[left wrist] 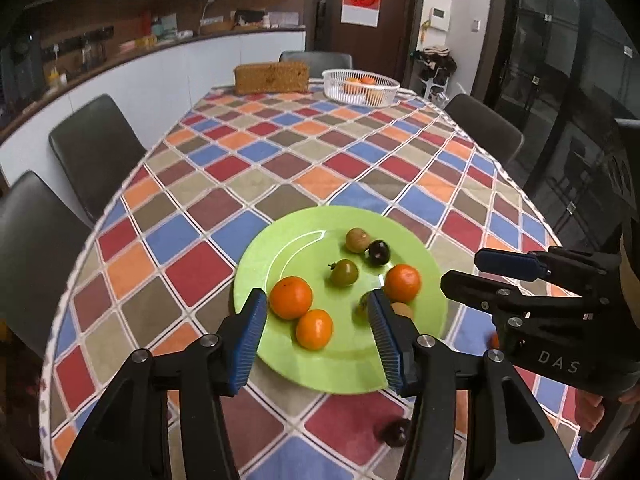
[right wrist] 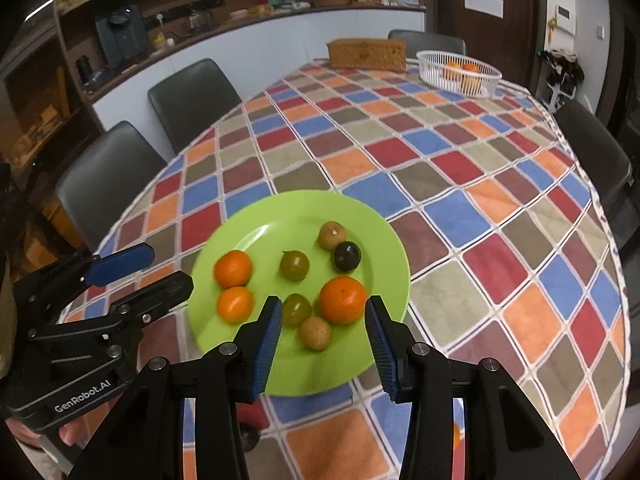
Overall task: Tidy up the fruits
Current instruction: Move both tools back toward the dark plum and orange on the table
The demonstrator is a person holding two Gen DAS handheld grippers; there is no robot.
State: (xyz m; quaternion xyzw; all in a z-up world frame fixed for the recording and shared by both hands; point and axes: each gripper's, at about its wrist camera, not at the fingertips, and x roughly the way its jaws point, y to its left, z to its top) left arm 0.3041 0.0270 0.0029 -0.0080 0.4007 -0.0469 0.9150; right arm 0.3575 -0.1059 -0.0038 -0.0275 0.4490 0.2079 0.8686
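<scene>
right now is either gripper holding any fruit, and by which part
Nothing is held. The left gripper and the right gripper both hang open over the green plate, and the fruit lies loose on it.

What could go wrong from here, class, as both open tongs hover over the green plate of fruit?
1. The fruits are round and crowded: closing the right tongs on the large orange could knock the green tomato or the brown fruit rolling.
2. The two small oranges touch, so the left tongs may nudge one while gripping the other.
3. A dark fruit already lies off the green plate, easily overlooked.
</scene>
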